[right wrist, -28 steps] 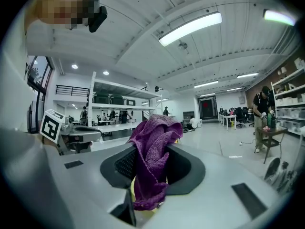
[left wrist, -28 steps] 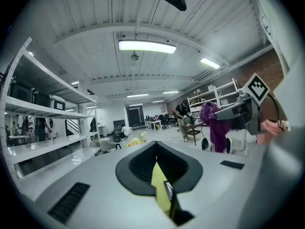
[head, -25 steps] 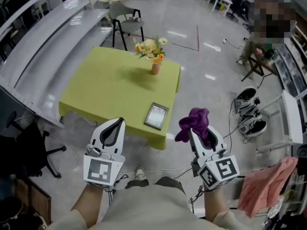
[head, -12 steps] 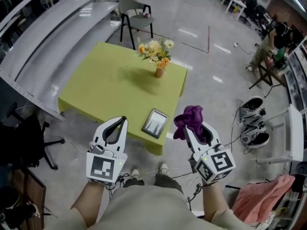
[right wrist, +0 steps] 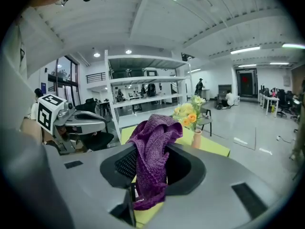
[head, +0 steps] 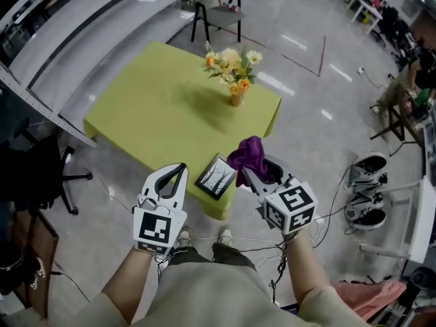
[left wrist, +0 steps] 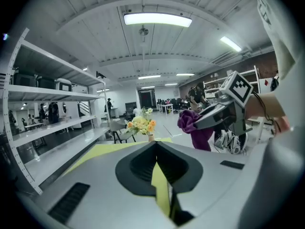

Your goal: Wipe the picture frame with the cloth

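At the far left a black office chair (head: pixel 42 177) stands on the grey floor beside a long white shelf (head: pixel 82 39). The yellow-green worktop (head: pixel 150 107) fills the middle of the head view, and a grey chair (head: pixel 216 7) stands beyond its far edge.

The left gripper (head: pixel 178 169) hangs over the floor just off the worktop's near edge. Its own view shows the jaws brought together to a thin seam, with nothing caught in them.

Just to its right the picture frame (head: pixel 216 178) lies flat on the worktop, close to the near corner; from the head view it sits between the two grippers. A small vase of yellow and orange flowers (head: pixel 235 70) stands upright further back, well apart from the frame.

The right gripper (head: pixel 251 171) is clenched on a purple cloth (head: pixel 248 154), which bunches up above the jaws and hangs down between them (the right gripper view shows this plainly). In the head view the cloth overlaps the frame's right corner; whether it touches the frame cannot be told.

At the far right, shoes (head: pixel 366 165) and cables lie on the floor.
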`<state>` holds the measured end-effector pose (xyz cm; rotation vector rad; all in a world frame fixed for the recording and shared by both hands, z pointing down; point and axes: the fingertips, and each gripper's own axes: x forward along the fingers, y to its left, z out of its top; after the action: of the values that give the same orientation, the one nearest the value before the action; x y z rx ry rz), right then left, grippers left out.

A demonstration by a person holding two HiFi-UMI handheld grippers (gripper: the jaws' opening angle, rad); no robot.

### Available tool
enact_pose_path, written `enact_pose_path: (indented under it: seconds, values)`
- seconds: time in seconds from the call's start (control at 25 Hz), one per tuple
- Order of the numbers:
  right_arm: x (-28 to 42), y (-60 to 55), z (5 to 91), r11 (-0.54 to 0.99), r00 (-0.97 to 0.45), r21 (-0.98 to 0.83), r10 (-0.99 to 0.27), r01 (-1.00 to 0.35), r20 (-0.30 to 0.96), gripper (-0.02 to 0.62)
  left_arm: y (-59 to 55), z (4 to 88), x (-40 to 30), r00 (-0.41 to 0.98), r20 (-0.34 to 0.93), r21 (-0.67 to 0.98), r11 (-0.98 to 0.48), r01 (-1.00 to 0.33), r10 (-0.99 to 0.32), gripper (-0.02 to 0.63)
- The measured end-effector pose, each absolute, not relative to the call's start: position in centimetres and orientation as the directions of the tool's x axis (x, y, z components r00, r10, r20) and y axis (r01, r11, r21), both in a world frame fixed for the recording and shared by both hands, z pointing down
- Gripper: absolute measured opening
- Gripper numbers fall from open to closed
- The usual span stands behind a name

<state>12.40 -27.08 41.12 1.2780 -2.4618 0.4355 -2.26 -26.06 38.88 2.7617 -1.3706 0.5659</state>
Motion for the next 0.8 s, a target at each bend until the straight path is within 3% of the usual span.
enact_pose_path:
  seconds: [0.4, 0.8]
  values:
    - [10.3, -30.9, 50.8, 0.707, -0.597, -0.074, -0.531, -0.704, 0.602, 0.135, -27.1, 50.4, 0.3, 0.513, 0.485, -0.026, -0.598, -0.801, -0.708, 0.008]
    - [7.5, -32.5, 60.3, 0.732, -0.566, -0.114, -0.408, -0.672, 0.716, 0.138, -27.1, 61.2, 0.4, 0.488, 0.615, 0.067, -0.576, -0.815, -0.619, 0.008]
